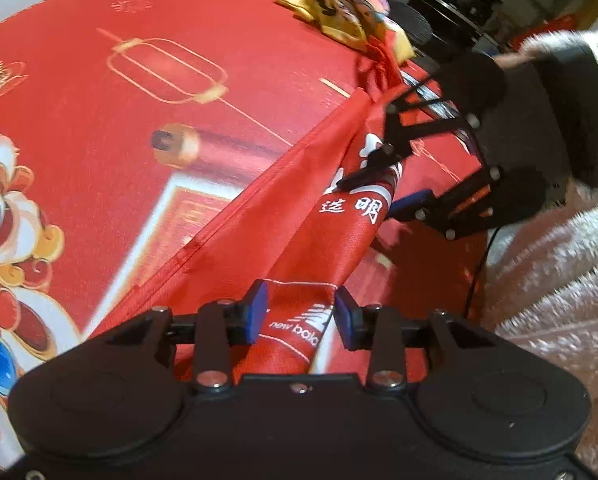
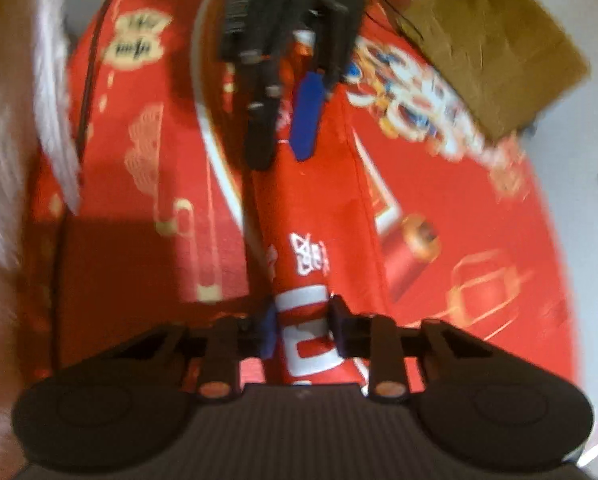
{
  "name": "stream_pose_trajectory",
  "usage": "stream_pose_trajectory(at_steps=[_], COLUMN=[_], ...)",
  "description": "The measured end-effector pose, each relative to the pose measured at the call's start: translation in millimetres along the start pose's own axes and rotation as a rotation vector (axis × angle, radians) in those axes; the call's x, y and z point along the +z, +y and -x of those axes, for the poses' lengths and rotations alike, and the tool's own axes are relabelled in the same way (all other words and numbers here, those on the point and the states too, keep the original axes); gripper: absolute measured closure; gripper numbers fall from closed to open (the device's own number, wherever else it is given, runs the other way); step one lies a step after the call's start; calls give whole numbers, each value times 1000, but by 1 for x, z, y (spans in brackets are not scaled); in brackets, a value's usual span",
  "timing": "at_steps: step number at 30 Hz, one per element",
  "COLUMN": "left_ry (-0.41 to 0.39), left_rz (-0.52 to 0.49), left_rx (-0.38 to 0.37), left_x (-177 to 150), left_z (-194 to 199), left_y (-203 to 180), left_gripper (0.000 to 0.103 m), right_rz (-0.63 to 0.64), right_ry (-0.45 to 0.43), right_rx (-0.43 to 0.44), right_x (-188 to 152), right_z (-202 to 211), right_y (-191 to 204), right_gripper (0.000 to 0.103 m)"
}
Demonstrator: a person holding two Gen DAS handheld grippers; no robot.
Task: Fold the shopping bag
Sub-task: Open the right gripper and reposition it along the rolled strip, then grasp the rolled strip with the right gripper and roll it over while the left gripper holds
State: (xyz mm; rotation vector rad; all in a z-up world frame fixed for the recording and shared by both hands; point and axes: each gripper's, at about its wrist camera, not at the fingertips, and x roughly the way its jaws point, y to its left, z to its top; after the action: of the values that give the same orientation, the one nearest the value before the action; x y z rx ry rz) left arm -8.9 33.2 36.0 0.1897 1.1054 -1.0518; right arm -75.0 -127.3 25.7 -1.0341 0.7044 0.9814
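left gripper [image 1: 301, 314] and right gripper [image 2: 304, 330] both pinch red shopping bag [image 1: 259, 216].

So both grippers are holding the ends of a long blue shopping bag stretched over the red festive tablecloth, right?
Not quite: the shopping bag is red with white lettering, not blue; only the gripper pads are blue. The left wrist view shows it best. The rest holds: the left gripper and right gripper each have an end of it between their fingers, over the red tablecloth.
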Motion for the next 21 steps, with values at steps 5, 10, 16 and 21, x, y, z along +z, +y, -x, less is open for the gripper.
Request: stream_pose_trajectory(at_steps=[5,10,16,21], left_ry=[48,34,-69,-70], left_rz=[-81,-337,-631,-721], left_rx=[-40,112,266,311], left_x=[-11,-21,-29,-32], left_z=[0,3,12,-1], left_y=[-28,-65,-92,-96], left_gripper=[66,62,63,61], right_rz=[-256,-479,-659,-811], right_ry=[-34,-62,30,166], right_rx=[256,446,658,815], right_x=[-16,-39,-39,-40], right_z=[13,11,-20,-54], right_y=[-26,-53,-94,-119], right_gripper=[77,77,78,77])
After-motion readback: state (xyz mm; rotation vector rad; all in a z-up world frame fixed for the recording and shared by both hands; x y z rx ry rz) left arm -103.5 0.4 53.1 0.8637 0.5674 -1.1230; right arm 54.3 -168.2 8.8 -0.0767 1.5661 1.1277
